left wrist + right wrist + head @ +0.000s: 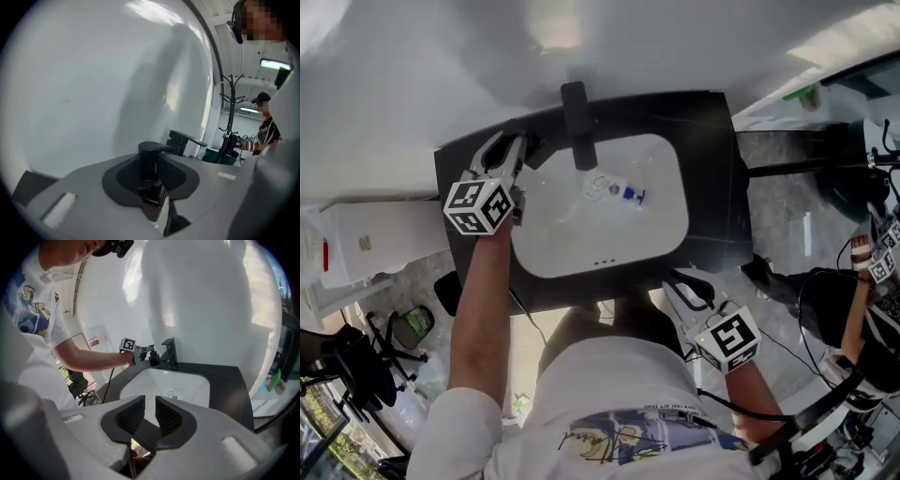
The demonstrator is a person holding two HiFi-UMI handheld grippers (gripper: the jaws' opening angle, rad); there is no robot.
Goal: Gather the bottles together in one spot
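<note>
On the left, our left claw (pixel 514 148) is up at the back left corner of the sink (pixel 572 246), just beside the black tap (pixel 577 122). It is squeezed shut on a dark bottle (pixel 150 164) with a flat black top. The bottle stands up straight between the pads.

In the middle, a clear bottle (pixel 614 190) lies on its side in the white sink, a bit toward the back. In the head view its long side runs from about 9 o'clock to 3 o'clock, tipped just a little. The blue cap is at the 3 o'clock end. From our left claw it lies toward 4 o'clock.

On the right, our right claw (pixel 682 284) is at the front edge of the black counter (pixel 712 169). Its jaws are a little way apart and nothing is between them. From this claw the clear bottle lies toward 11 o'clock, down inside the sink.

We think both claws are about as near to the clear bottle as each other. But the left one is full and the right one is free, so the right one looks like the one to reach in. It would need to pinch across the bottle's short way, from the 12 and 6 o'clock sides.
</note>
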